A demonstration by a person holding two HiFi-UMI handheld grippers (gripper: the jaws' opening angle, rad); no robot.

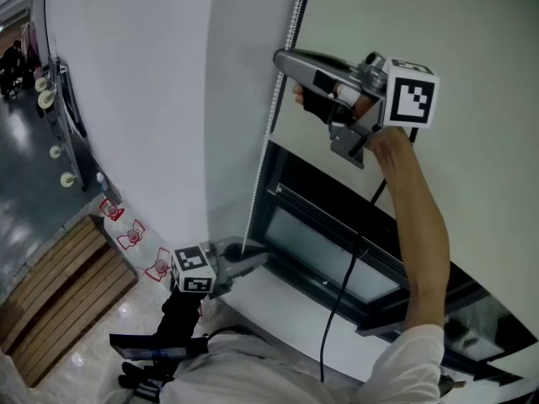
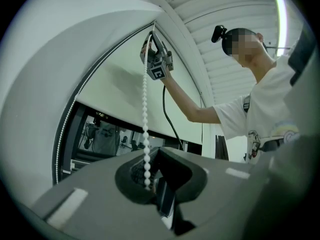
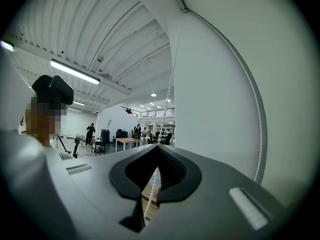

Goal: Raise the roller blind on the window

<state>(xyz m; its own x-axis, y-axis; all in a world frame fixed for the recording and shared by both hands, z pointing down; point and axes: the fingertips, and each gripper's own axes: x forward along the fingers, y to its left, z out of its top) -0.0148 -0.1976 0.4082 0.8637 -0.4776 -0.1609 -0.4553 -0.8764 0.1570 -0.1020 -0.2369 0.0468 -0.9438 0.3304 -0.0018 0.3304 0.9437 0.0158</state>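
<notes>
bead chain (image 1: 271, 124) hangs left of the roller blind (image 1: 455, 23); right hand-held gripper (image 1: 285, 59) high on it, left hand-held gripper (image 1: 255, 257) below

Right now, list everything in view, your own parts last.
white bead chain: one, white, hanging at the blind's left edge
pale fabric roller blind: one, pale greenish white, covering the window's top
dark-framed glass window: one, black frame, below the blind
plain painted wall: one, white, left of the chain
slatted wooden boards: one set, brown, lower left
thin power cable: one, black, trailing from the right gripper
left gripper: one, grey, low, shut on the chain
right gripper: one, grey, high, shut on the chain
right arm: one, bare, raised
</notes>
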